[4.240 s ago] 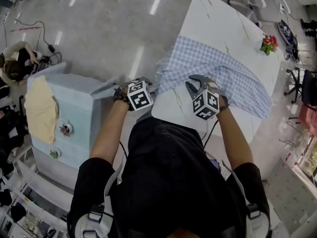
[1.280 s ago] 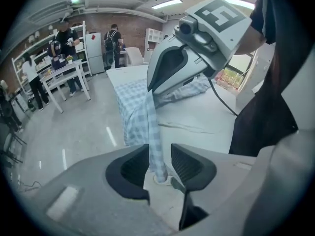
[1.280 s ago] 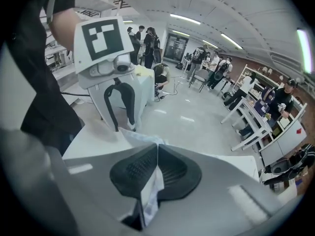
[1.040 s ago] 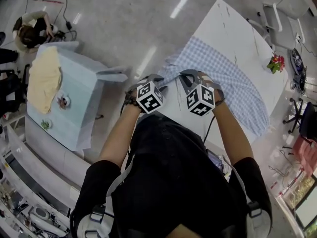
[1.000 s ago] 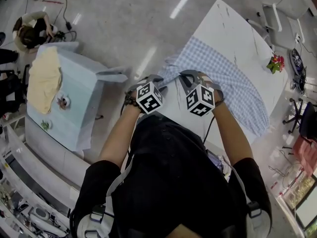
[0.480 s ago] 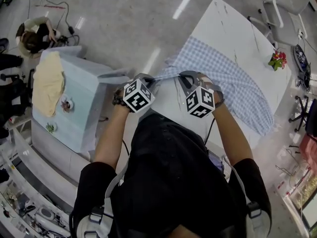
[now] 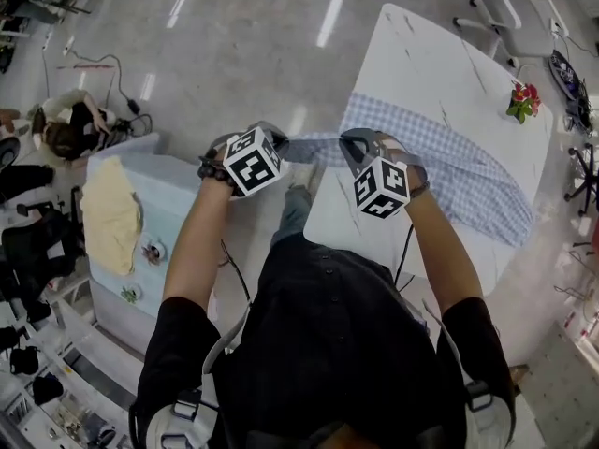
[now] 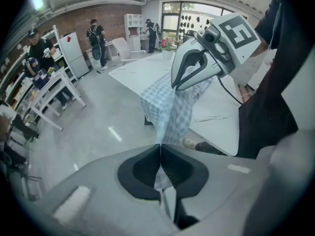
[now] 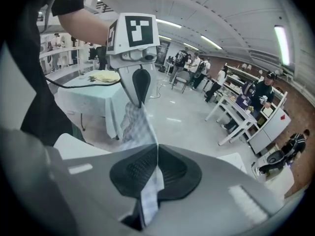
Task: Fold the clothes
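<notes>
The left gripper [image 8: 160,145] and right gripper [image 9: 157,145] were each clamped on the near edge of the checked garment [image 7: 440,152], held taut between them off the table [image 7: 421,54] (the rest lay on top). This was probably the first fold starting; the next move called for carrying that edge across evenly.

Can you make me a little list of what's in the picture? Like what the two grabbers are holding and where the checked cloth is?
left hand-held gripper: shut on an edge of the cloth
right hand-held gripper: shut on the cloth too
cloth: blue checked, mostly lying on the table, near end stretched between both grippers past the table edge
table: white
flowers: at the table's far corner
</notes>
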Motion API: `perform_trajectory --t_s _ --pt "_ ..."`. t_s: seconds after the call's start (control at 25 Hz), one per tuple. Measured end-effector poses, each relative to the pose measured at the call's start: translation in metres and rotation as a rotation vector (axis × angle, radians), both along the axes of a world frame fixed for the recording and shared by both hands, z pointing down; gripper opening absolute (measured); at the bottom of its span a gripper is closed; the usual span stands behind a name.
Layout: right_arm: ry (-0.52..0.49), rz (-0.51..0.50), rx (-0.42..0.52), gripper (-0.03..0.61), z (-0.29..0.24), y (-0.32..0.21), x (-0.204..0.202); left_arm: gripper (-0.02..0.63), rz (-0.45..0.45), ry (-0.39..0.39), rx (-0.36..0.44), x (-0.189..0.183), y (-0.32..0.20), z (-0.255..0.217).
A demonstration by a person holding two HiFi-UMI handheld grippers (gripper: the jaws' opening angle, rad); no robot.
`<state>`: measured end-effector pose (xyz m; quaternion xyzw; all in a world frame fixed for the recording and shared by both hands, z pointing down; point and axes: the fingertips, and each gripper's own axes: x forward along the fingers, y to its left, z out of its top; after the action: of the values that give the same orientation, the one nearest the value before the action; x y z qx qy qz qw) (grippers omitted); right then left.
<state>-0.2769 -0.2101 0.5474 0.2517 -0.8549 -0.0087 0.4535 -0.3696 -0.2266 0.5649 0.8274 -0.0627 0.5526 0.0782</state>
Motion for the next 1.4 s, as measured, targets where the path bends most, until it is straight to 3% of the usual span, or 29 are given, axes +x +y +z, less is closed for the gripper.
perform_trajectory --t_s 0.24,0.48,0.76,1.0,1.16,1.4 --pt "0.037 0.193 -0.060 0.008 0.018 -0.061 0.012 0.012 0.211 0.012 -0.065 0.014 -0.066 0.023" --pt "0.074 0.300 -0.108 0.008 0.033 -0.088 0.020 0.012 0.313 0.007 -0.148 0.026 -0.099 0.045" --pt "0.112 0.349 -0.133 0.008 0.052 -0.113 0.029 0.012 0.337 -0.001 -0.229 0.036 -0.119 0.071" --pt "0.132 0.358 -0.170 0.014 0.071 -0.126 0.030 0.019 0.322 0.009 -0.213 0.037 -0.135 0.090" --pt "0.108 0.350 -0.203 0.149 0.076 -0.125 0.025 0.126 0.352 -0.040 -0.216 0.026 -0.133 0.103" --pt "0.093 0.354 -0.176 0.164 0.070 -0.125 0.019 0.153 0.329 -0.025 -0.194 0.020 -0.129 0.100"
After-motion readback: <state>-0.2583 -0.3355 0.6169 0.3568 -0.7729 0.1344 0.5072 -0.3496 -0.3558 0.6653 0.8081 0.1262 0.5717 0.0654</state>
